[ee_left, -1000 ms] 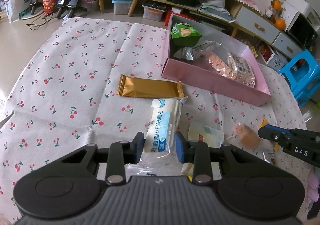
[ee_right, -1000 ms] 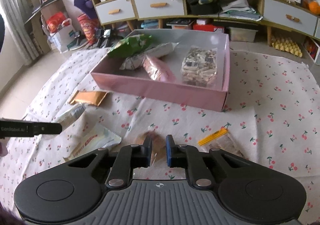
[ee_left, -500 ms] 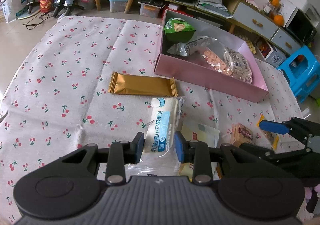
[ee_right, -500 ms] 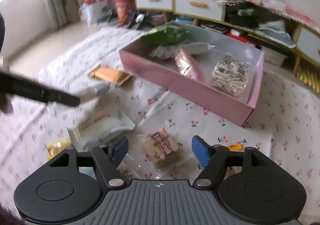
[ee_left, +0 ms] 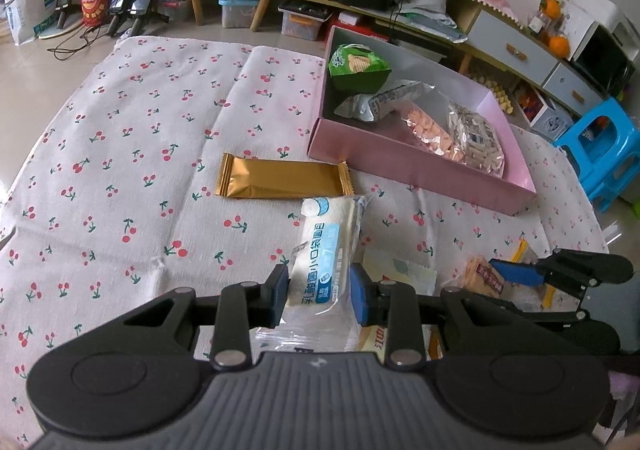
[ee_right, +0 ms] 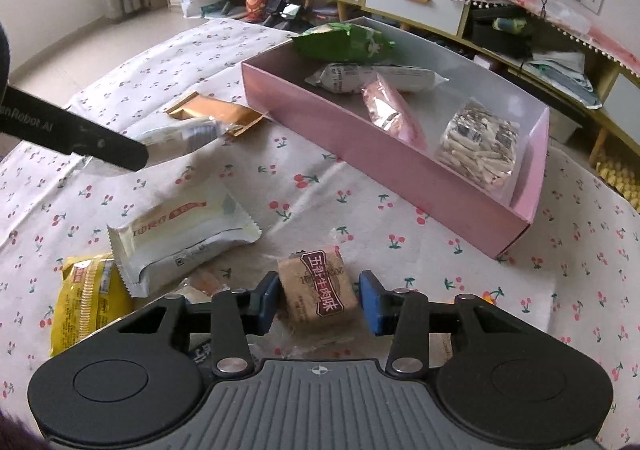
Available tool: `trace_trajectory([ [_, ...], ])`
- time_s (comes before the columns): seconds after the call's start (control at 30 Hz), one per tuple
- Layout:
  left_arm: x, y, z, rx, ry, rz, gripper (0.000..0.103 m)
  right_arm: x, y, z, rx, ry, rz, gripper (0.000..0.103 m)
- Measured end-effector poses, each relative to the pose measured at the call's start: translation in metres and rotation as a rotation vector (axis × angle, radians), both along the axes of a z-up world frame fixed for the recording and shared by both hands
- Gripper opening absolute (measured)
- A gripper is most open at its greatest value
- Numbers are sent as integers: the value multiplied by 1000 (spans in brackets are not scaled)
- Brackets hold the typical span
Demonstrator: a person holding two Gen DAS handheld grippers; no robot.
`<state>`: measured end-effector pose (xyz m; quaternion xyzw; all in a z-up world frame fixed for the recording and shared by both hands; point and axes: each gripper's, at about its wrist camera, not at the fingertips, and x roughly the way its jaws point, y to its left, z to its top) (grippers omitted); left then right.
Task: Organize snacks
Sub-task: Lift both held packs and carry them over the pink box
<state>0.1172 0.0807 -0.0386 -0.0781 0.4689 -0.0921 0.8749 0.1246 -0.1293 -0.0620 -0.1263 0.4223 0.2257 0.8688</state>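
The white bread packet is being pinched by the left tongs, both blue pads pressed against its near end while the rest of it is reaching forward over the cherry-print tabletop. The right tongs are being held spread, one pad on either side of the brown biscuit packet, with a gap showing at each pad, so that packet is not yet being gripped. The pink box is lying ahead and to the right of the left tongs, already holding a green bag and three other packets. For the step to go well, the right tongs are probably best being closed squarely across the biscuit packet's middle, not on its loose clear wrapper, which looks likely to slip. The bread packet looks soft, so only a light squeeze is advised, and it is being held by one end, so sagging is to be expected when it is carried. A free stretch of the box floor beyond the packets seems the sensible target. The gold bar ahead of the left tongs, and the cream packet and yellow packet to the left of the right tongs, are still waiting outside the box.
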Motion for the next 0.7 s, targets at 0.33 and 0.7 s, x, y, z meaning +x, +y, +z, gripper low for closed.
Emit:
trace_trajectory([
  [0.33, 0, 2, 14, -48, -33, 20, 27, 6, -16, 25, 142, -11, -112, 40],
  [0.7, 1, -4, 39, -192, -86, 65, 25, 22, -42, 53, 330, -49, -318, 40],
])
